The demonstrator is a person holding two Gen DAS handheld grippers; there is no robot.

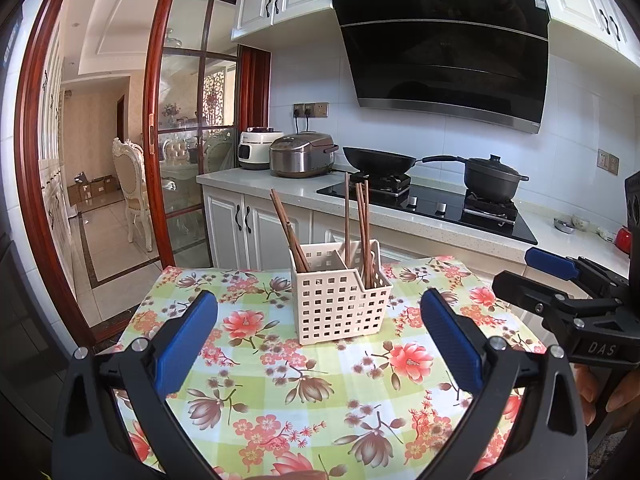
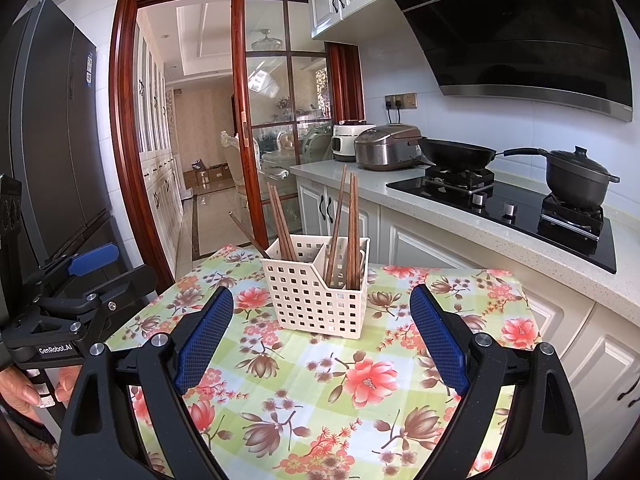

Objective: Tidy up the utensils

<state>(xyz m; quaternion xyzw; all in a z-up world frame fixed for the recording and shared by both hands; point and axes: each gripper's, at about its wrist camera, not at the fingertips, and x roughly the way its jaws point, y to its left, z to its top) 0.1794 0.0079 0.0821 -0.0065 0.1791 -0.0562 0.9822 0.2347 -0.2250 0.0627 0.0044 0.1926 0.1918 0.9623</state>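
The left gripper (image 1: 318,342) has its jaws spread wide with nothing between them; its blue pads (image 1: 186,344) hang over the floral cloth (image 1: 280,400). The right gripper (image 2: 320,340) is likewise wide apart and empty. In the left view the right gripper shows at 3 o'clock, held by a hand (image 1: 608,392) at 4 o'clock; in the right view the left gripper appears at 9 o'clock.

Just beyond each gripper, at 12 o'clock from its fingertips, a white perforated holder (image 1: 342,302) stands upright on the cloth, apart from both grippers. It has compartments: brown chopsticks (image 1: 362,232) lean in the right one, and another bunch (image 1: 290,236) tilts toward 11 o'clock in the left one. In the right view, one stick (image 2: 248,234) juts low toward 10 o'clock.

Behind, from 1 to 3 o'clock, runs a counter (image 1: 440,232) with a wok (image 1: 380,160), a lidded pot (image 1: 494,178) and a rice cooker (image 1: 302,156). A glass sliding door (image 1: 188,120) stands at 10 o'clock.
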